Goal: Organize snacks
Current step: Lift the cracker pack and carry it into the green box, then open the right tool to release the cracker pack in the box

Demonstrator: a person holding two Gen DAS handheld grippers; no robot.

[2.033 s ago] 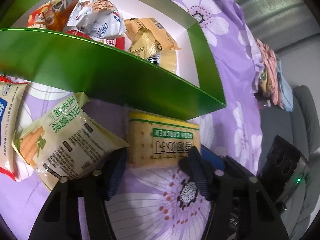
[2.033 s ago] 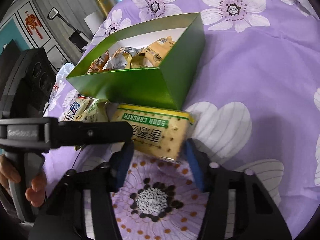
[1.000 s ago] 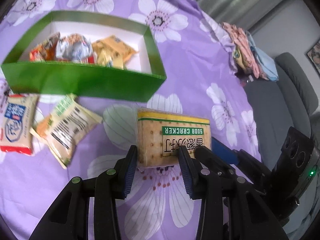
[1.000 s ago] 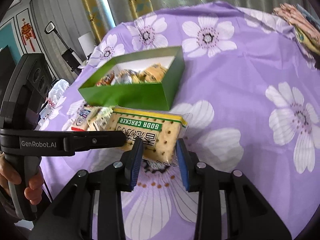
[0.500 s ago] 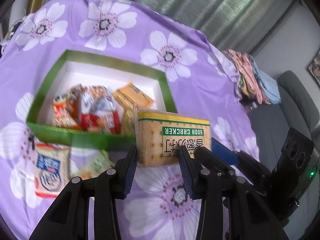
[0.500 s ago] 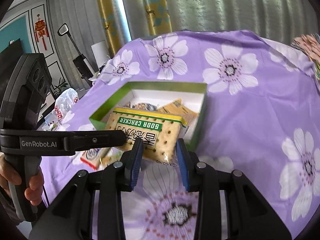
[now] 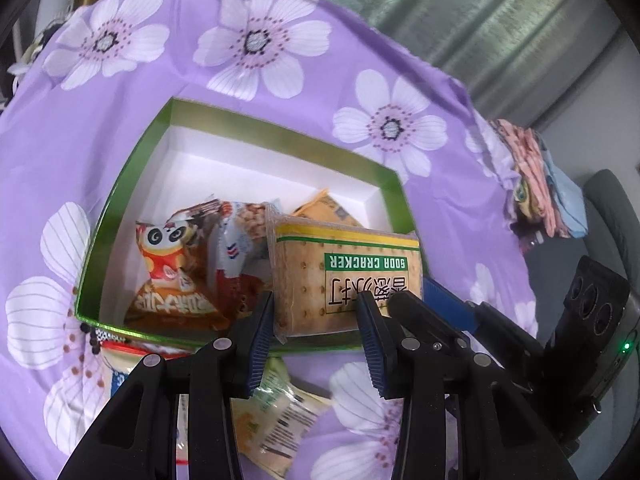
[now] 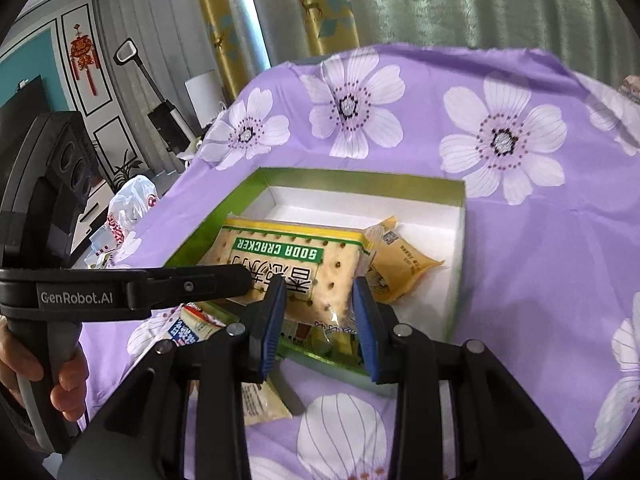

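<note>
- We clamp the soda cracker pack (image 7: 348,280) with left hand-held gripper (image 7: 316,340) and right hand-held gripper (image 8: 318,320) above the green box (image 7: 120,184).
- Several snacks are boxed; the loose packets (image 7: 276,428) at lower frame remain.

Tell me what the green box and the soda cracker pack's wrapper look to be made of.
Green box: looks like thin cardboard, glossy green outside, matte white inside; its walls are thin, with sharply folded corners. Soda cracker pack: clear glossy plastic film, probably; the crackers show through it, and it crinkles where the right claw pinches it.
</note>
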